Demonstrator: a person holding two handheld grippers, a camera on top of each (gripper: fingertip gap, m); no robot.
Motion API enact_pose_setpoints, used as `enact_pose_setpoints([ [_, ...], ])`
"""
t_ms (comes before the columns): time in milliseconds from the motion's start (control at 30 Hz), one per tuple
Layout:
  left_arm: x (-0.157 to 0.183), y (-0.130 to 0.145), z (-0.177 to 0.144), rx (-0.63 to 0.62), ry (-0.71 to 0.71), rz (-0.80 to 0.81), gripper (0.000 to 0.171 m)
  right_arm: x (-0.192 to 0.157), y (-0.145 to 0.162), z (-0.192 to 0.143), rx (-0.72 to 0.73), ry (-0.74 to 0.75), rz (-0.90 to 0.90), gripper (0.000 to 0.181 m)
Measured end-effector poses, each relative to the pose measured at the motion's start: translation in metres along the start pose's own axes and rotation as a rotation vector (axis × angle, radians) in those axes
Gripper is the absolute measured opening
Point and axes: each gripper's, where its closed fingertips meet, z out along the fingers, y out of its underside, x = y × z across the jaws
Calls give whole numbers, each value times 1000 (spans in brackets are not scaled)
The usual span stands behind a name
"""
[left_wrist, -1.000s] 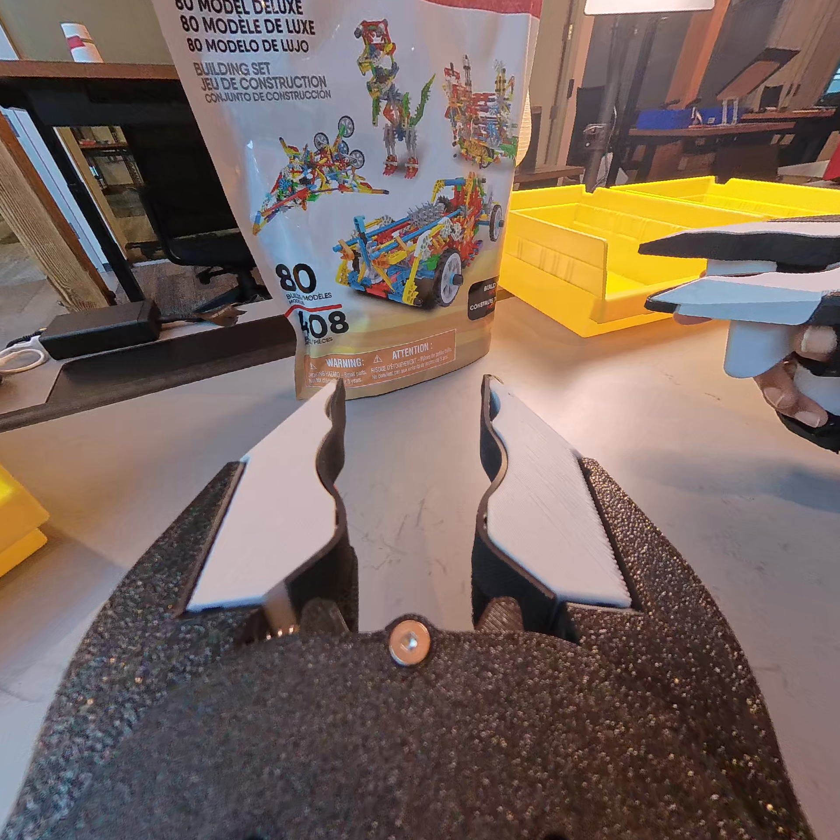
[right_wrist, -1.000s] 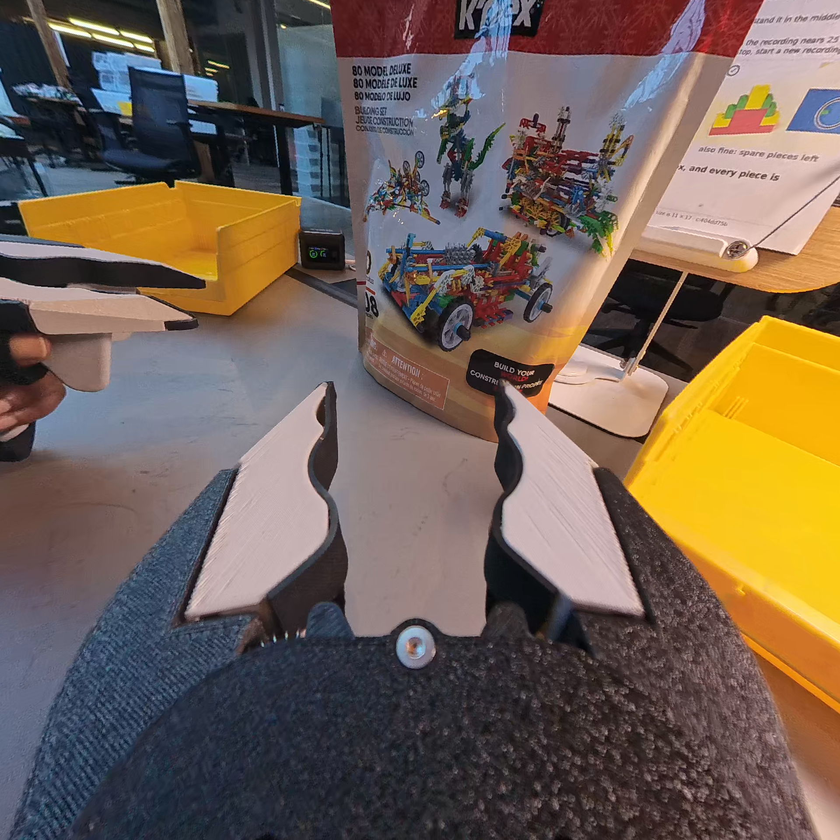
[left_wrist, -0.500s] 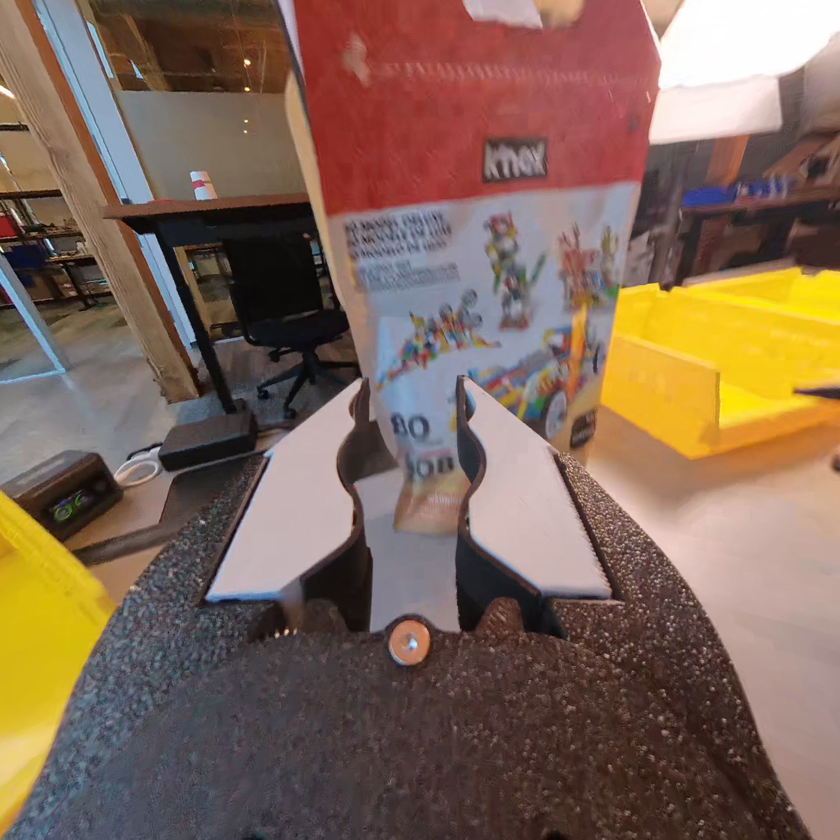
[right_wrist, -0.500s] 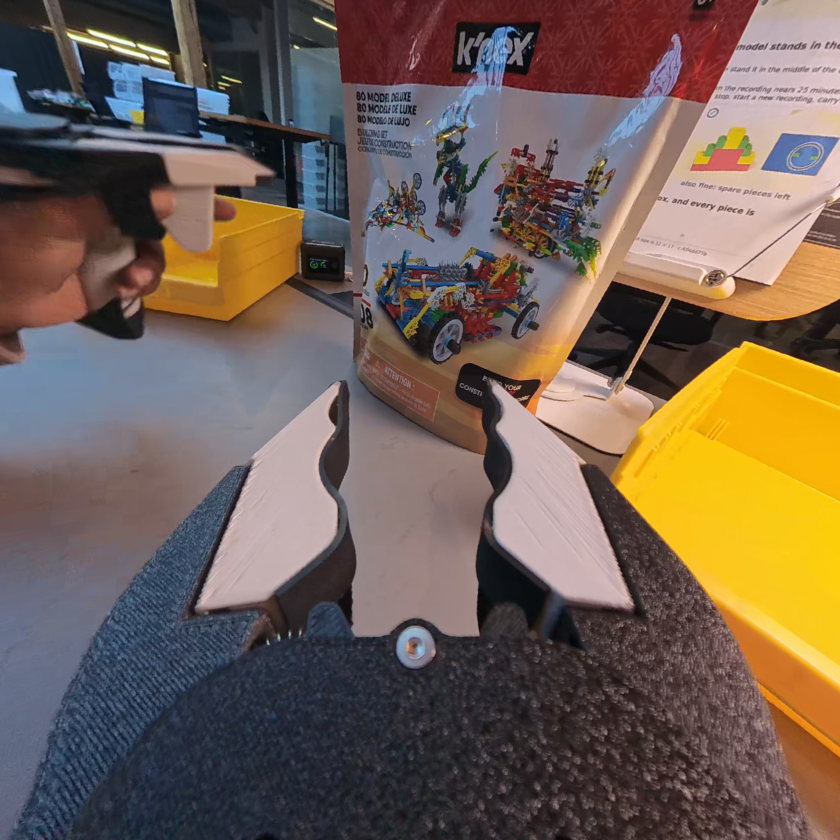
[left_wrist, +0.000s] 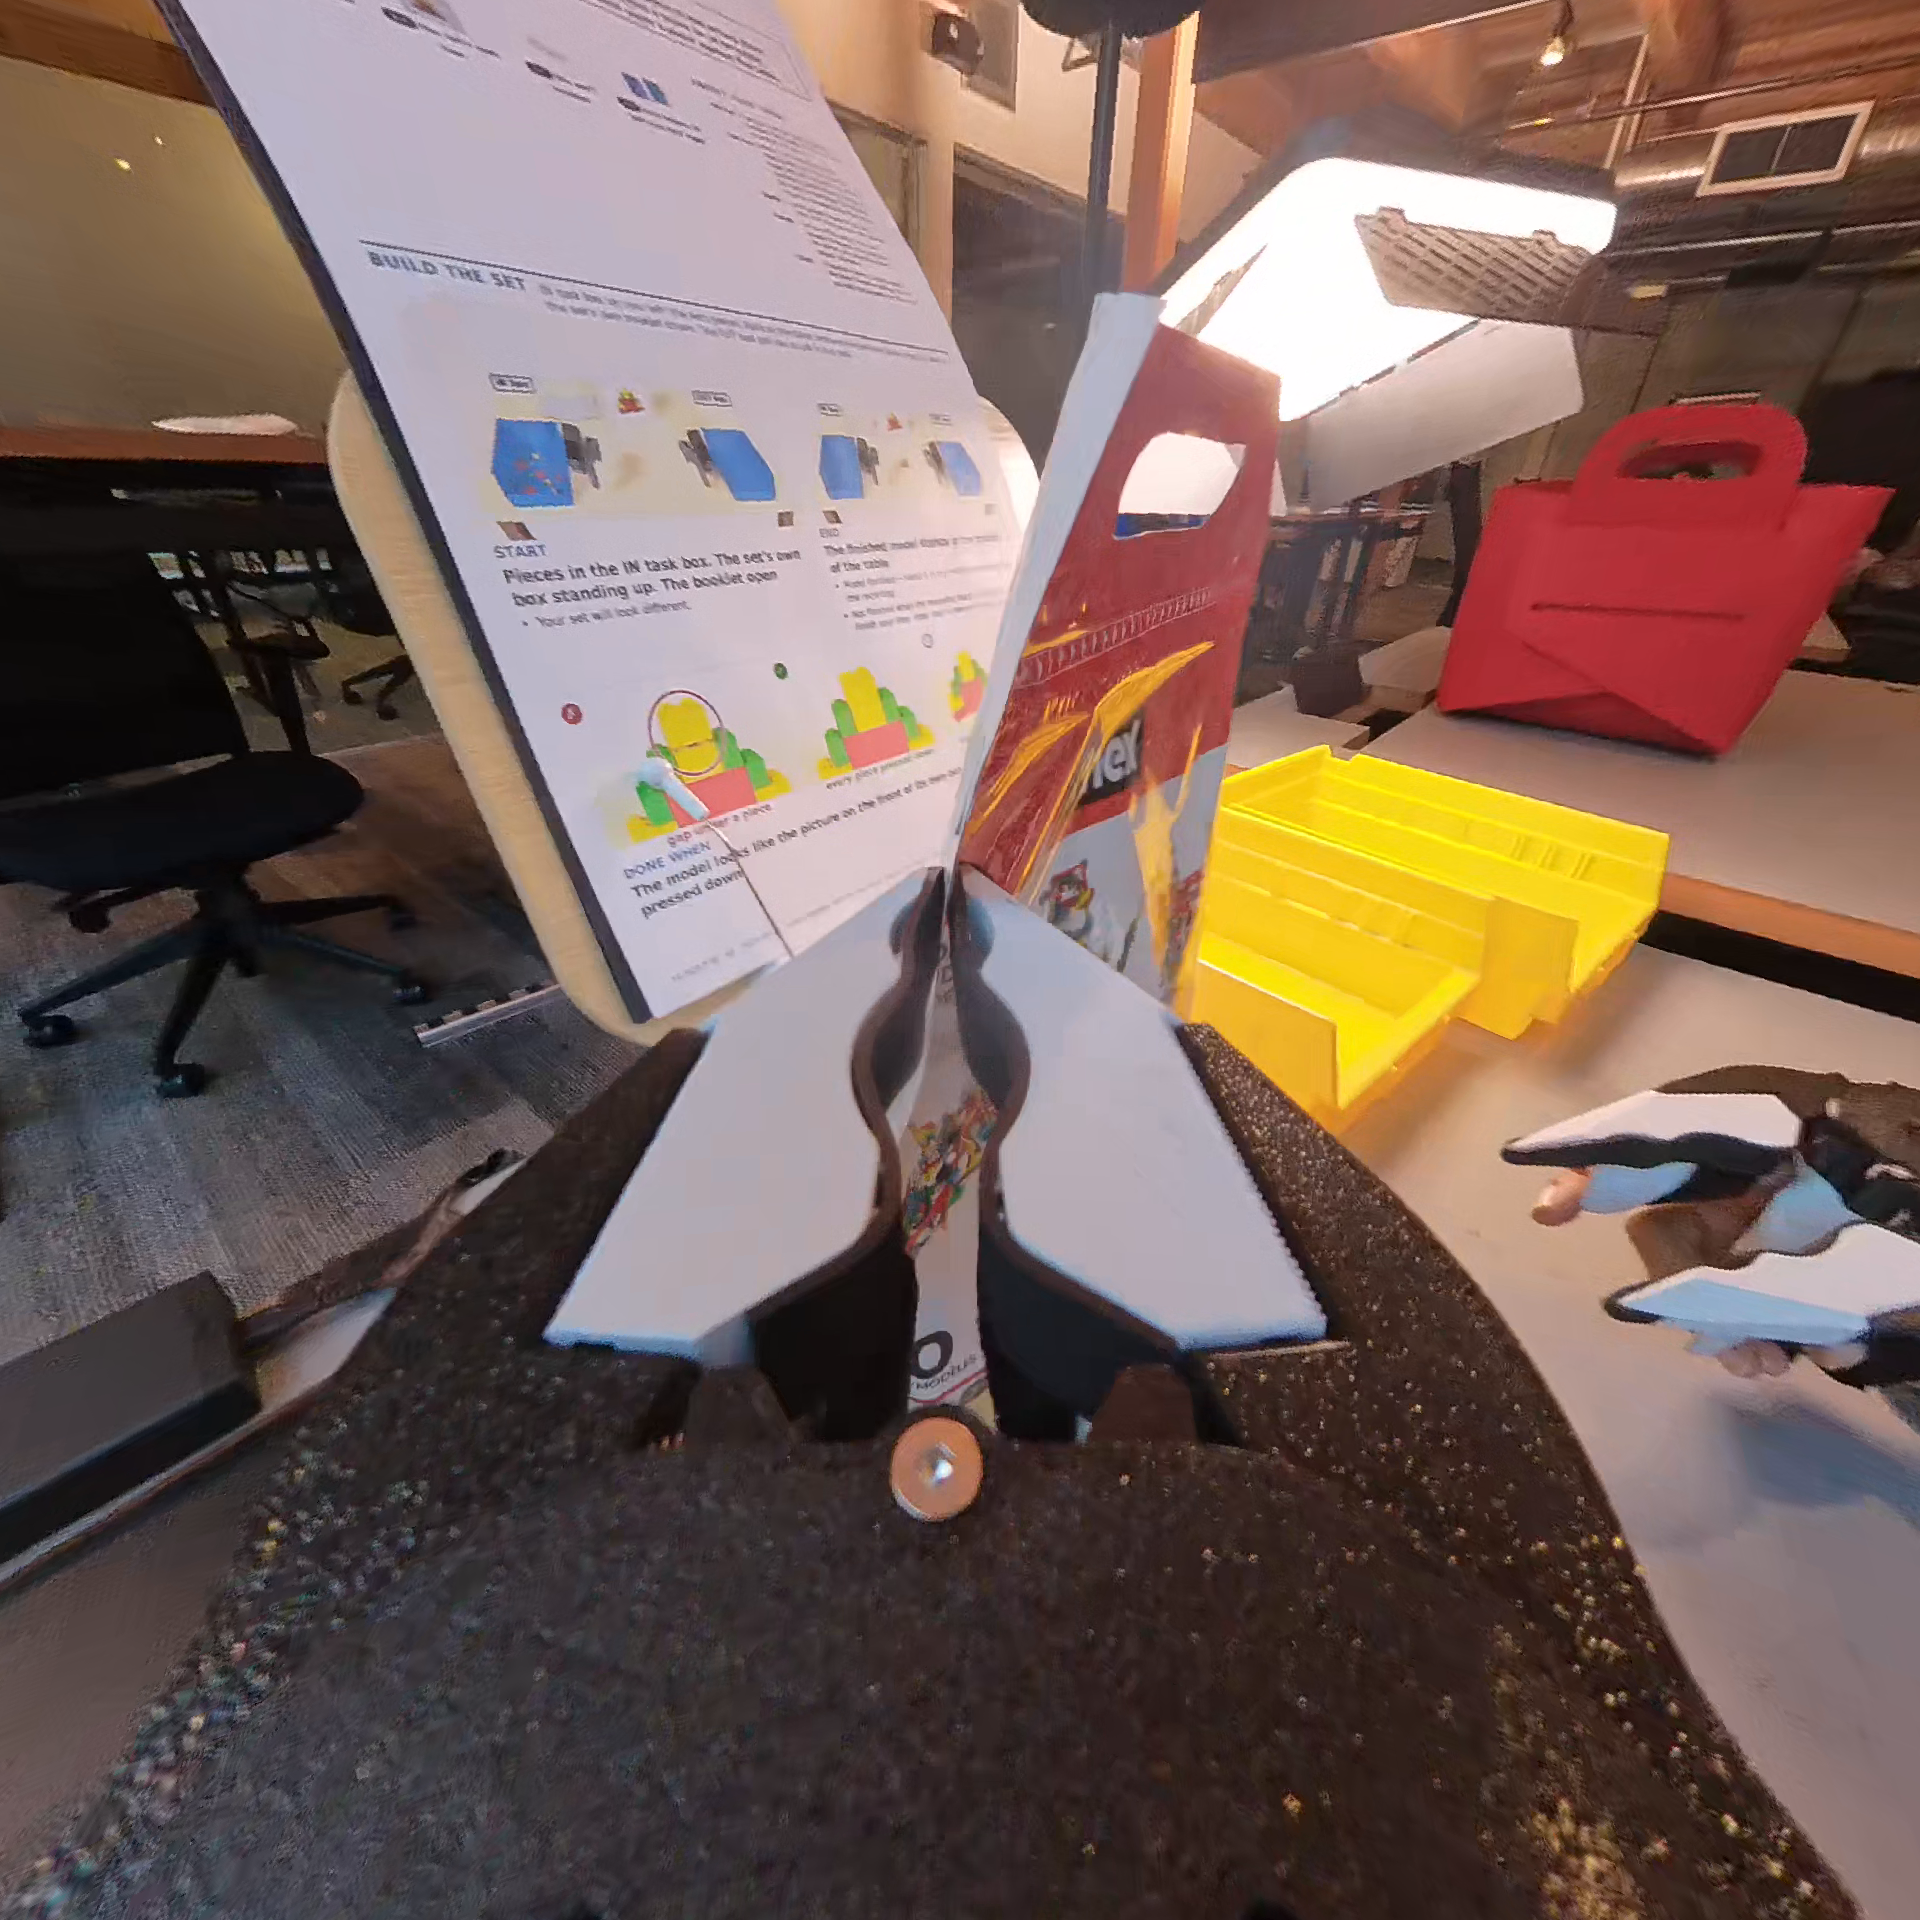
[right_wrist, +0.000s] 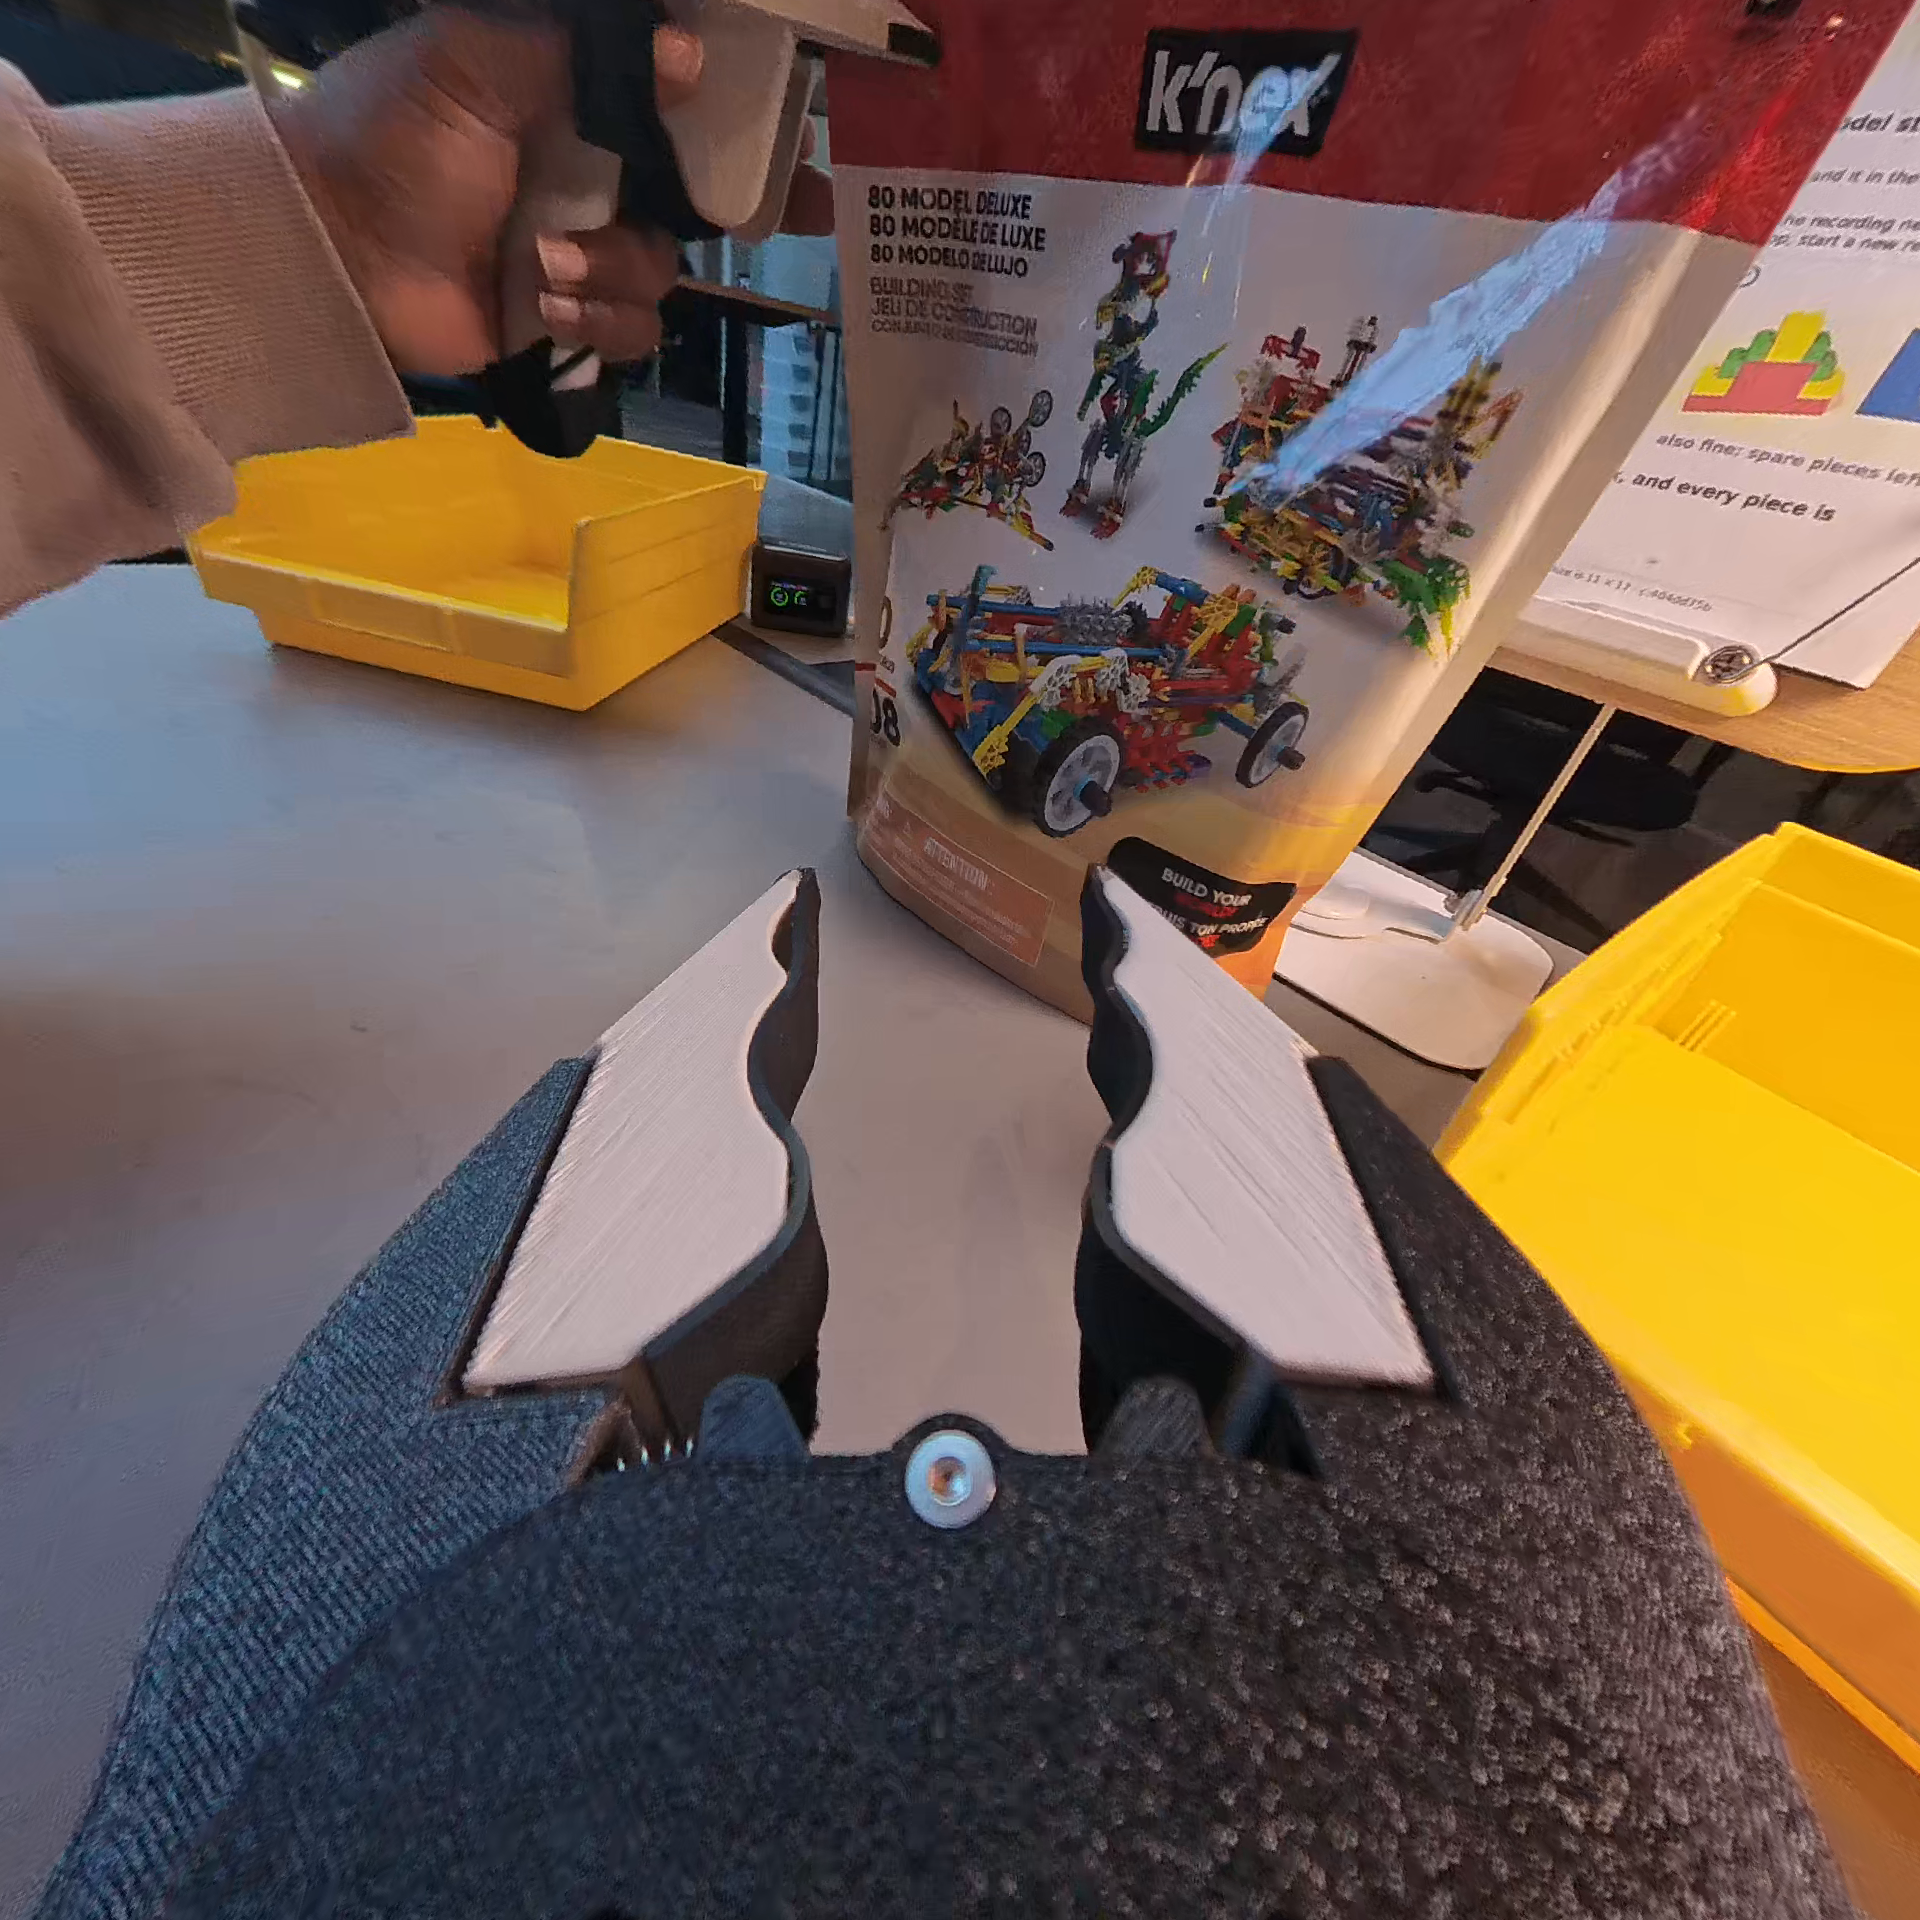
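Observation:
A tall pouch bag of building pieces, red on top with printed models, stands on the grey table. My left gripper is shut on the bag's upper side edge, and the bag shows edge-on between its fingers. The right wrist view shows that gripper at the bag's top left corner, held by a hand. My right gripper is open and empty, low over the table just in front of the bag's base. It also shows in the left wrist view.
Yellow bins stand left of the bag and close on the right; they also show in the left wrist view. A printed instruction sheet on a stand is behind the bag. A red tote sits on a farther table. There is about 25 cm between the tips of the two grippers.
My left gripper rose from the table to the bag's upper edge and shut on it. My right gripper stayed open in front of the bag, a little closer.

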Motion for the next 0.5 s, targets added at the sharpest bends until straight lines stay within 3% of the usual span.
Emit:
enact_pose_setpoints([
  [133,50,-3,-21,-47,76,44,0,-5,-24,1,28,4,33,49],
  [333,150,5,-43,-114,242,181,0,-42,-127,7,168,-88,-71,46],
  [400,168,6,-48,-121,243,259,0,-54,-159,6,222,-114,-99,46],
  [500,180,3,-58,-126,209,379,10,-68,-182,4,243,-144,-153,46],
])
